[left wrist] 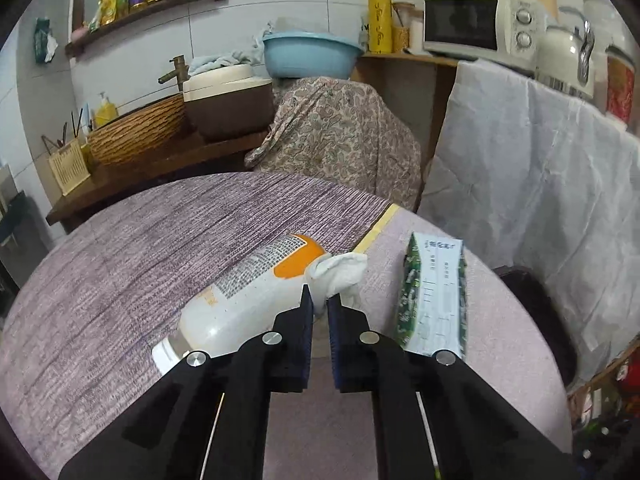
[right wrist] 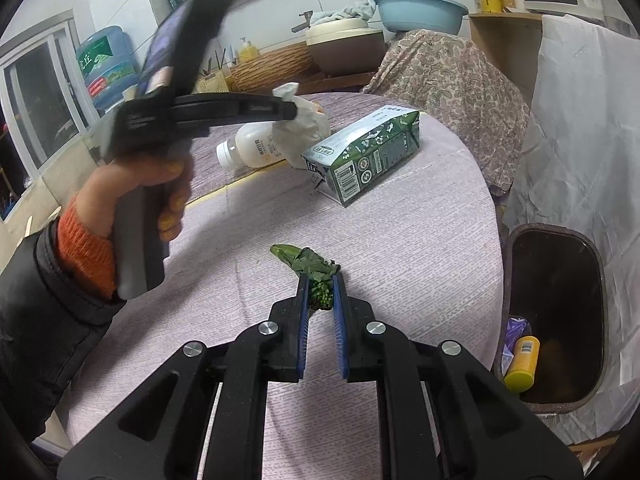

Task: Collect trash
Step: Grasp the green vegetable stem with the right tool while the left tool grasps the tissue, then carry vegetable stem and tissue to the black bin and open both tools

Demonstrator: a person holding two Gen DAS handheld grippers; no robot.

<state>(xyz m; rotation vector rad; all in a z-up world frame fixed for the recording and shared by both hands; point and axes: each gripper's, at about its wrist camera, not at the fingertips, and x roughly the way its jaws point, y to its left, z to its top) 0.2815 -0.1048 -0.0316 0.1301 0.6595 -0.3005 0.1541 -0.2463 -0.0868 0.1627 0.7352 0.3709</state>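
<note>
We clamp the crumpled white tissue wad [left wrist: 340,276] in our left gripper [left wrist: 320,300]; our right gripper [right wrist: 320,292] pinches the wilted green leaf bundle [right wrist: 310,266], whose long axis points away, toward the green-and-white carton [right wrist: 368,152].

The near half of the round worktop [right wrist: 420,248] lies bare around the right tongs [right wrist: 320,280], so a hand could pass freely there and rightward to the open bin [right wrist: 560,320] just beside the worktop's edge. Farther in, the lying bottle [left wrist: 240,300], the crumpled white tissue [left wrist: 340,272] and the milk carton [right wrist: 368,152] sit close together, with the left tongs [left wrist: 318,300] in the narrow gap between bottle and carton. Behind the worktop, a paisley-draped object [left wrist: 340,132] and a white-sheeted stand [left wrist: 540,168] close off the far side.
</note>
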